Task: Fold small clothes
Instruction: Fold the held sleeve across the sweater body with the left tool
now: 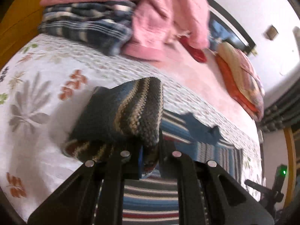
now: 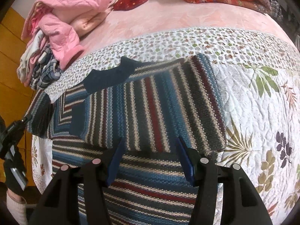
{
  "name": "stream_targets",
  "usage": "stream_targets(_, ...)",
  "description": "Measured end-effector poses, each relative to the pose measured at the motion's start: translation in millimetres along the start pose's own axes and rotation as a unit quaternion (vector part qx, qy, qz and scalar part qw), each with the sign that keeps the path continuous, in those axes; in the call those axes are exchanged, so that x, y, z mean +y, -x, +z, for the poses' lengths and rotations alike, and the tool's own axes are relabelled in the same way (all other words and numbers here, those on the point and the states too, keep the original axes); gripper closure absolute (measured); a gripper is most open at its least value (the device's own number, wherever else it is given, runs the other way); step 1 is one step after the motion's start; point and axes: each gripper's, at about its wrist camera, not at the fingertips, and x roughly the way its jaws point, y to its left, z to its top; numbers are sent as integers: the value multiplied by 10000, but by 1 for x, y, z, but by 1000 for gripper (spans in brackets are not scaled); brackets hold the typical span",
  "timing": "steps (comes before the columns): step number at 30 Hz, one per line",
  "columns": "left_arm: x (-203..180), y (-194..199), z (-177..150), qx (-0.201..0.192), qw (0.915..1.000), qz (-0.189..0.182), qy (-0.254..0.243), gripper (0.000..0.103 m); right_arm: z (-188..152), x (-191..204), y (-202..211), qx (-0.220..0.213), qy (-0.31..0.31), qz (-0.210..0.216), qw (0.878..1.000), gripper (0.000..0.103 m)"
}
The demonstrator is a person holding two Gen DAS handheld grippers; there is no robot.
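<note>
Left gripper (image 1: 150, 161) pinches sweater (image 2: 150, 108) sleeve.

The left gripper (image 1: 150, 159) is clamped on a fold of the sweater (image 1: 121, 112), lifting it off the bed. The right gripper (image 2: 150, 161) hovers low over the sweater, jaws wide apart, blue pads (image 2: 187, 165) gripping nothing.

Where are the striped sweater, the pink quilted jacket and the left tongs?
striped sweater (image 2: 153, 108): right wrist view, folded-over panel.
pink quilted jacket (image 2: 75, 5): right wrist view, top of bundle.
left tongs (image 1: 150, 150): left wrist view, between tips clamping sweater's sleeve.
</note>
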Motion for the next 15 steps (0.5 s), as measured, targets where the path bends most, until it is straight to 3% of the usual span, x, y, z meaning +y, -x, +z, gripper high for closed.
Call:
stream_targets(10, -80, -56, -50, 249, 9990, -368, -83, 92, 4, -12, -4, 19, -102, -67, 9999, 46)
stream_targets(15, -95, -93, -71, 457, 9986, -179, -211, 92, 3, -11, -8, 56, 0, -155, 9999, 46)
